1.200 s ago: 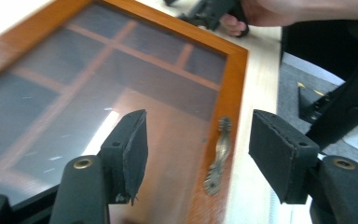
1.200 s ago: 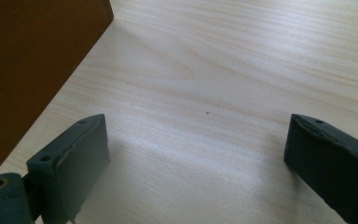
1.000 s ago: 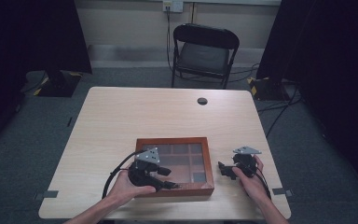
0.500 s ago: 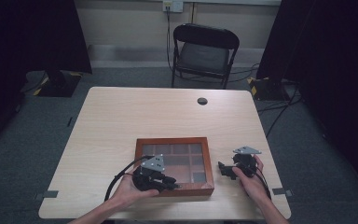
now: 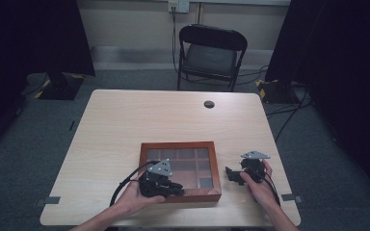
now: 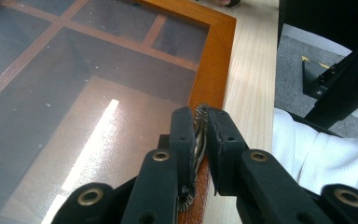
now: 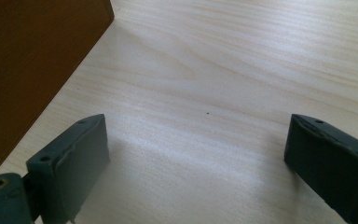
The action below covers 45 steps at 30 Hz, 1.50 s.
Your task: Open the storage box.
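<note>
Moved nearer, left claw point(image 6: 200, 135) pinching brass latch point(image 6: 198, 140) of wooden box point(image 5: 180, 171) (glass lid), right claw point(image 7: 196, 163) wide

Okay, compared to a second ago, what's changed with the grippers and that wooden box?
The left gripper slid toward the person along the wooden box, from its left side to the near edge, where it now pinches a small metal latch. The right gripper, open beside the box, and the box itself stayed put.

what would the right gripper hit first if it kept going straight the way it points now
Probably the wooden box. In the high view the right gripper points toward the box's right side, jaws open over bare table. Its own view shows the box wall off to one side, so it might only graze it.
</note>
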Each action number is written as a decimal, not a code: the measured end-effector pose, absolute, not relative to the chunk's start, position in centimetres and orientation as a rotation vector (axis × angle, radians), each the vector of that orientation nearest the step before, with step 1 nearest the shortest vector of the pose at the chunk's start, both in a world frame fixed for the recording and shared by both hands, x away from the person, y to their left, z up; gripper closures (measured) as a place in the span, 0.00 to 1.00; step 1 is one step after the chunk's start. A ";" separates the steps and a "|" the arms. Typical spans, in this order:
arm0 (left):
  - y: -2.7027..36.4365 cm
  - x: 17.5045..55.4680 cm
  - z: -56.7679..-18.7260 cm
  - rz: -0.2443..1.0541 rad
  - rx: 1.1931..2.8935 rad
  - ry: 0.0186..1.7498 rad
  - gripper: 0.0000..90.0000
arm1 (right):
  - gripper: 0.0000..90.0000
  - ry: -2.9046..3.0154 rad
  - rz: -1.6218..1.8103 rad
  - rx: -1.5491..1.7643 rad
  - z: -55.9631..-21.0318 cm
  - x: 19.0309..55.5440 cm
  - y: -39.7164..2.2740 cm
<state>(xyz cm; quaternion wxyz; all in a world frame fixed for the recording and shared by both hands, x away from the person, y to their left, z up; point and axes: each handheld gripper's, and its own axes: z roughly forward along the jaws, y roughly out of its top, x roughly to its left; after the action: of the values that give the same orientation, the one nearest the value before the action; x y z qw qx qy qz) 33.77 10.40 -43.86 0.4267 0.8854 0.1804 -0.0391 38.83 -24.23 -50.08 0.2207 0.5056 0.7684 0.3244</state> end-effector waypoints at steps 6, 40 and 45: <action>10.5 34.0 -43.8 -0.125 2.212 0.460 0.91 | 0.06 2.126 0.895 1.399 -50.1 38.8 -24.2; 11.7 34.7 -42.6 -0.223 2.155 0.513 0.90 | 0.06 2.125 0.895 1.400 -50.1 38.9 -24.2; 12.0 34.7 -42.4 -0.218 2.167 0.519 0.90 | 0.06 2.125 0.895 1.400 -50.1 38.9 -24.2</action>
<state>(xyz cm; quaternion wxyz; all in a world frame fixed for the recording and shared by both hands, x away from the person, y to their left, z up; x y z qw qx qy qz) 34.75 11.98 -42.39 0.4363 0.8709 0.2085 -0.0875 38.85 -24.21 -50.08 0.2202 0.5063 0.7683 0.3238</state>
